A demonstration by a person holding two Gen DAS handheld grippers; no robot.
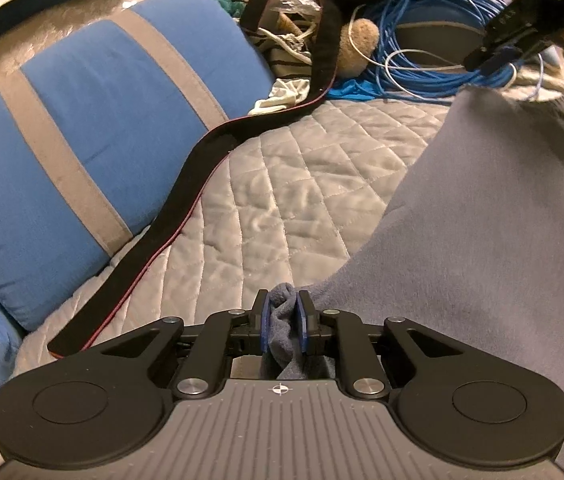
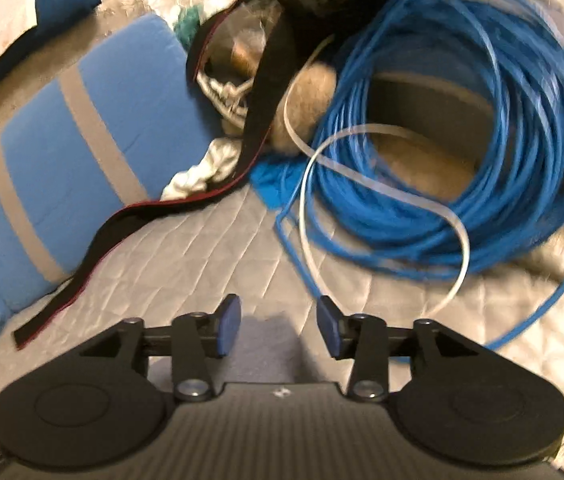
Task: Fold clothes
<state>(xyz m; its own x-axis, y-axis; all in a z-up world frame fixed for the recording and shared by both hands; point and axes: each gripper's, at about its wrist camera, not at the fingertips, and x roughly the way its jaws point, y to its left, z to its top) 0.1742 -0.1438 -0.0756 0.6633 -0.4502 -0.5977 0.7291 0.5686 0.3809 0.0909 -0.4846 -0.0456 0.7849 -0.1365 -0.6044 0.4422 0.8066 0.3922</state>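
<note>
Seemingly grey cloth [image 1: 482, 220] in L hand-held gripper [image 1: 284, 316]

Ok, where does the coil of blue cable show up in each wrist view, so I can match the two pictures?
Left wrist view: the coil of blue cable sits at the upper right, far across the quilted cover, just left of the right gripper.
Right wrist view: the coil of blue cable fills the right half, close ahead of the open jaws.
Shared landmark: the black strap running from the clutter down beside the blue cushion.
</note>
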